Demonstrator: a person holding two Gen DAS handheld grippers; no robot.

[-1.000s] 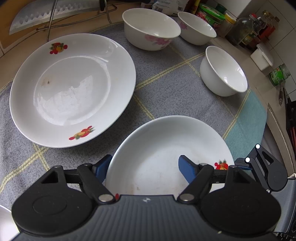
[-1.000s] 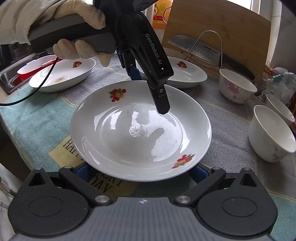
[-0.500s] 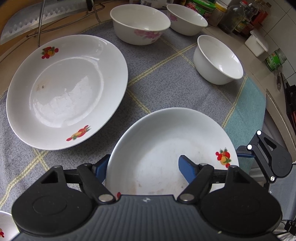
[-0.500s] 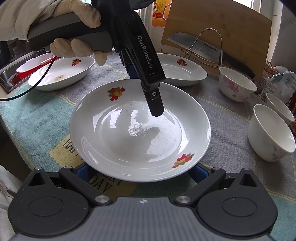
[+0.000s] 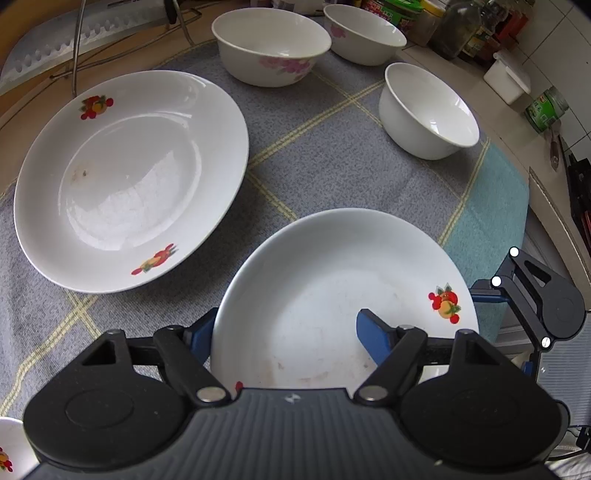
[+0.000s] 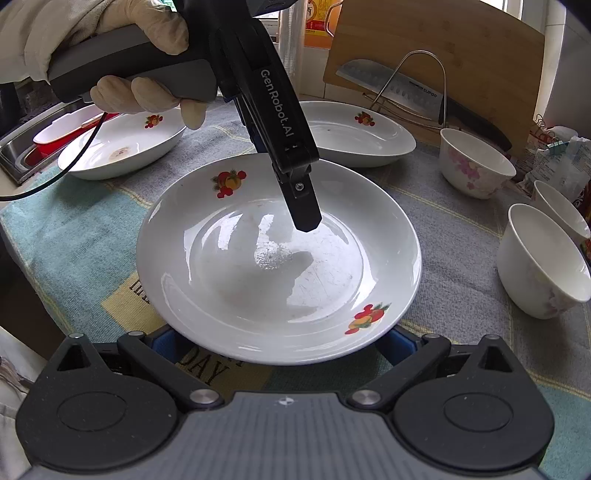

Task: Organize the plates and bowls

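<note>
A white plate with fruit prints (image 5: 332, 280) (image 6: 280, 266) sits on the cloth between both grippers. My left gripper (image 5: 284, 332) is open, one blue finger (image 5: 373, 338) over the plate's well and the other outside its rim. It shows in the right wrist view (image 6: 299, 206) just above the plate. My right gripper (image 6: 275, 345) is open, its blue fingers low at the plate's near rim, mostly hidden under it. A second plate (image 5: 129, 177) (image 6: 354, 133) lies behind. A third plate (image 6: 125, 144) lies at the left. Three white bowls (image 5: 271, 46) (image 5: 364, 33) (image 5: 428, 110) stand at the right.
A cleaver on a wire rack (image 6: 399, 90) leans on a wooden board (image 6: 443, 55) at the back. Jars and bottles (image 5: 461, 26) crowd the counter past the bowls. A sink with a red tray (image 6: 55, 136) is at the far left. The cloth's edge (image 5: 517, 206) nears the counter edge.
The left gripper has moved forward and lower over the near plate. The right gripper stays at the plate's near rim.
</note>
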